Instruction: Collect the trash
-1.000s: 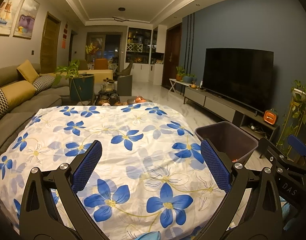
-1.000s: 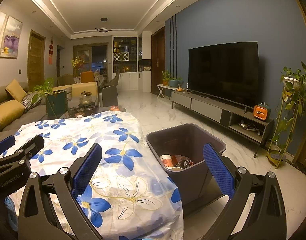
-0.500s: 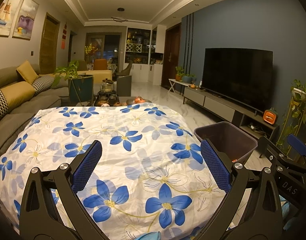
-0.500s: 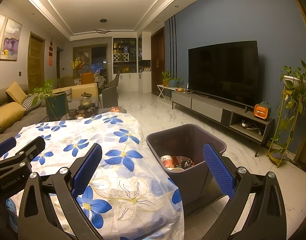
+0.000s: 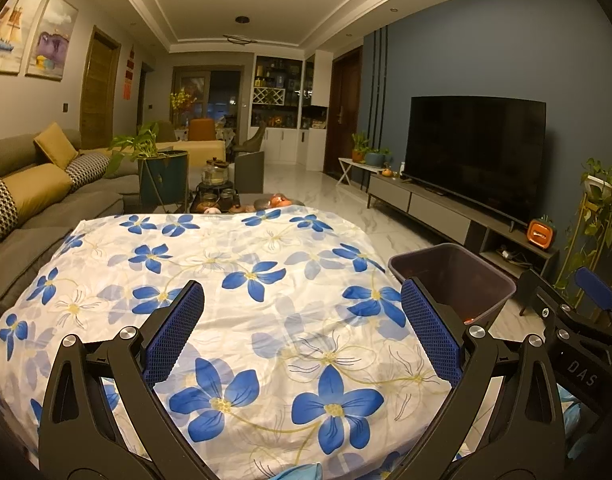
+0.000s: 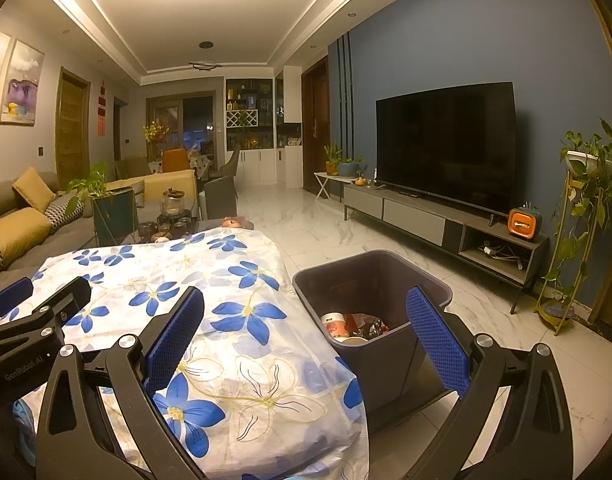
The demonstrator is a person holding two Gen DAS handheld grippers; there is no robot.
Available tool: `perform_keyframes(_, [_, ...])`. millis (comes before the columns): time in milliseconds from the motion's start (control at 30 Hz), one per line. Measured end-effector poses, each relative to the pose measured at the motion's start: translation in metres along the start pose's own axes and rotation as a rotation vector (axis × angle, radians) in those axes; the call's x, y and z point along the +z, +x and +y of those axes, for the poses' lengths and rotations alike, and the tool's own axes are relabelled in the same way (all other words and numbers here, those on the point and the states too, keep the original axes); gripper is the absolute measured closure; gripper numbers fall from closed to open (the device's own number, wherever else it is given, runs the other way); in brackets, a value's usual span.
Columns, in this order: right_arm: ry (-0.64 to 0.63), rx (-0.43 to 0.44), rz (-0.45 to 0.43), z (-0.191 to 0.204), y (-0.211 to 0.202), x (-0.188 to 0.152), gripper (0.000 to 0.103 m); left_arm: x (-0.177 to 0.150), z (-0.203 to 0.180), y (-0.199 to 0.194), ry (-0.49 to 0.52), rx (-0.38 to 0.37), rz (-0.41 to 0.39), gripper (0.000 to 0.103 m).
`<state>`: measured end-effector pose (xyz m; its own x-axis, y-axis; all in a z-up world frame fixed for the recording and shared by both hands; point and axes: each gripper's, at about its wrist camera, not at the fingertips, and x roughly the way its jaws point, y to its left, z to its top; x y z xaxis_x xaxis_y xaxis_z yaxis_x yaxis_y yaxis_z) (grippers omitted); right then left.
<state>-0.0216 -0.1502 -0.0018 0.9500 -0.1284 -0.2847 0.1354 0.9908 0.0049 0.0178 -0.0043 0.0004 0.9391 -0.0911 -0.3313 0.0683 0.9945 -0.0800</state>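
Note:
A dark grey trash bin (image 6: 369, 280) stands on the floor at the right edge of a table under a white cloth with blue flowers (image 5: 234, 280). Inside the bin lie a cup and crumpled wrappers (image 6: 349, 326). My right gripper (image 6: 306, 336) hovers open above the table's right corner and the bin's near side, nothing between its blue pads. My left gripper (image 5: 302, 328) is open above the cloth, empty. In the left wrist view the bin (image 5: 453, 280) sits just right of the right finger, and the right gripper's body (image 5: 577, 328) shows at the far right.
A grey sofa (image 5: 34, 216) with yellow cushions runs along the left. A tea set on a low table (image 5: 226, 196) and a potted plant (image 5: 162, 176) stand beyond the cloth. A TV on a low cabinet (image 6: 445, 216) lines the right wall, with a plant stand (image 6: 577, 240) near it.
Both cameras have drifted very slightly; the scene sits marginally lower in the right wrist view. Both grippers stay open and empty.

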Motion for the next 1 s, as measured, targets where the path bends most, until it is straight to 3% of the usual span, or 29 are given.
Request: perform_keyframes(1000, [0.013, 0.001, -0.007, -0.0025, -0.0016, 0.0007, 0.006, 0.0015, 0.0013, -0.0019, 0.005, -0.004, 0.003, 0.006])
